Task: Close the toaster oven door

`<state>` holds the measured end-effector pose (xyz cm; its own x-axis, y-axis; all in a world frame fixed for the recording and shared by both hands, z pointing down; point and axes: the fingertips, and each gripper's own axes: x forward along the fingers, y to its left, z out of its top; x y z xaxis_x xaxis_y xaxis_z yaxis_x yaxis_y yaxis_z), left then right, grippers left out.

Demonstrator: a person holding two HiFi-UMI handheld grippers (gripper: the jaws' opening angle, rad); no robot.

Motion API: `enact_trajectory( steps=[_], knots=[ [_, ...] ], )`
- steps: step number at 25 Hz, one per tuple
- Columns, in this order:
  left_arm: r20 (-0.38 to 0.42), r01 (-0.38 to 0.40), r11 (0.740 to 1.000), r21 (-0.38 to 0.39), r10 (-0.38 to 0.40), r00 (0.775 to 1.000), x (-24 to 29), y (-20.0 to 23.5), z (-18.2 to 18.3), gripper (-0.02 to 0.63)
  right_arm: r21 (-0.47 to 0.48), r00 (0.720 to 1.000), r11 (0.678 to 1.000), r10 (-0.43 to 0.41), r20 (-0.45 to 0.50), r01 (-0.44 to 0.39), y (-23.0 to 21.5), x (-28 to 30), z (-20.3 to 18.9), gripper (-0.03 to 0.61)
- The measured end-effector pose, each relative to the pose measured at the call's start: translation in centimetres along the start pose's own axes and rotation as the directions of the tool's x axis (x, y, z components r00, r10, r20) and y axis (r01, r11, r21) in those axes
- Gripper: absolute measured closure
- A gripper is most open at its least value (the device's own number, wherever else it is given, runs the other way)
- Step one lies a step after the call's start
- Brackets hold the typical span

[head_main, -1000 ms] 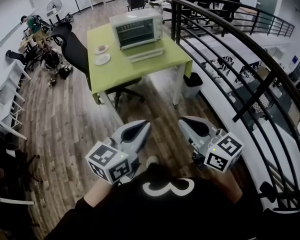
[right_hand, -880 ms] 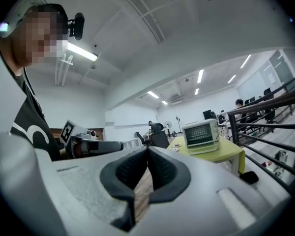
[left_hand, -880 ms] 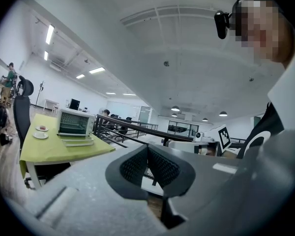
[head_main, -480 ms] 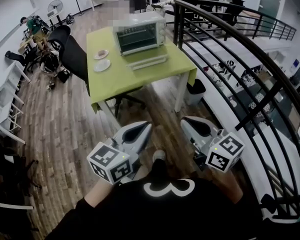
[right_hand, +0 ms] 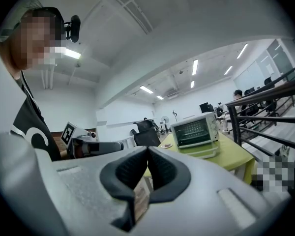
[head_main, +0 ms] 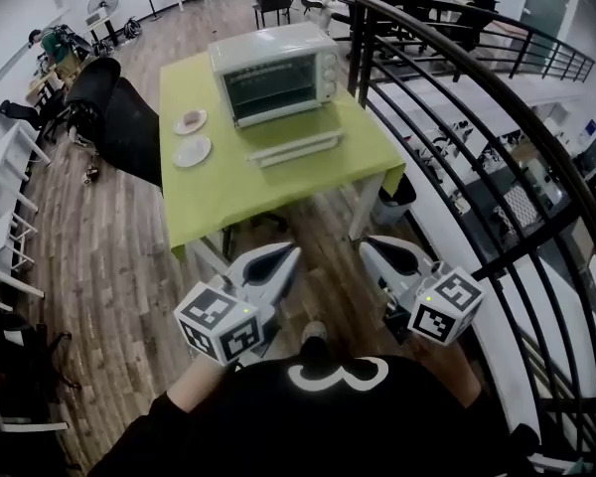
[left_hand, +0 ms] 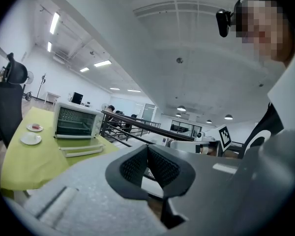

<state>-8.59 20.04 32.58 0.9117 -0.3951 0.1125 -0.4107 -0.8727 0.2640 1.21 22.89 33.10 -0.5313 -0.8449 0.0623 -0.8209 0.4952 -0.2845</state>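
Note:
A white toaster oven (head_main: 274, 72) stands on a green table (head_main: 219, 197) ahead of me, its door (head_main: 294, 148) folded down flat in front of it. My left gripper (head_main: 284, 253) and right gripper (head_main: 372, 247) are held side by side close to my body, well short of the table's near edge. Both are shut with nothing between the jaws. In the left gripper view the oven (left_hand: 76, 122) and its lowered door (left_hand: 81, 149) lie far beyond the gripper (left_hand: 147, 148). The right gripper view shows the oven (right_hand: 194, 130) beyond the shut gripper (right_hand: 147, 151).
Two small plates (head_main: 192, 151) (head_main: 190, 120) sit on the table left of the oven. A black office chair (head_main: 117, 117) stands at the table's left side. A black metal railing (head_main: 447, 97) runs along the right. A bin (head_main: 392, 203) stands by the table's right leg.
The table and toaster oven have come nearer and grown larger in the head view. Both grippers stay shut, keeping their place in front of my body.

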Motion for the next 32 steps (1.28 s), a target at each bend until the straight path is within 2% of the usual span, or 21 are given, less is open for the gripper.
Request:
enact_trajectory(
  steps=[8,14,18,24,32],
  knots=[
    [-0.018,-0.016,0.999,-0.041,0.016,1.000,8.3,11.5,2.4,0.603,0.045,0.999,0.999,-0.007,-0.047,0.009,-9.7,9.9,1.4,0.575],
    [-0.031,-0.035,0.998,-0.054,0.033,0.999,12.8,17.7,3.2,0.601,0.068,0.997,0.997,-0.028,-0.074,0.033,-15.3,14.4,1.7,0.575],
    [0.002,-0.072,0.995,-0.064,0.072,0.997,13.9,20.6,3.8,0.601,0.053,0.995,0.997,-0.057,-0.082,0.061,-17.6,15.9,1.8,0.575],
    [-0.019,-0.115,0.991,-0.062,0.114,0.993,14.2,23.4,2.9,0.601,0.038,0.992,0.995,-0.087,-0.089,0.091,-20.0,17.0,1.7,0.575],
    [-0.061,-0.231,0.969,-0.091,0.226,0.972,14.0,27.3,0.8,0.600,0.057,0.990,0.995,-0.076,-0.121,0.083,-23.9,19.1,0.5,0.575]
  ],
)
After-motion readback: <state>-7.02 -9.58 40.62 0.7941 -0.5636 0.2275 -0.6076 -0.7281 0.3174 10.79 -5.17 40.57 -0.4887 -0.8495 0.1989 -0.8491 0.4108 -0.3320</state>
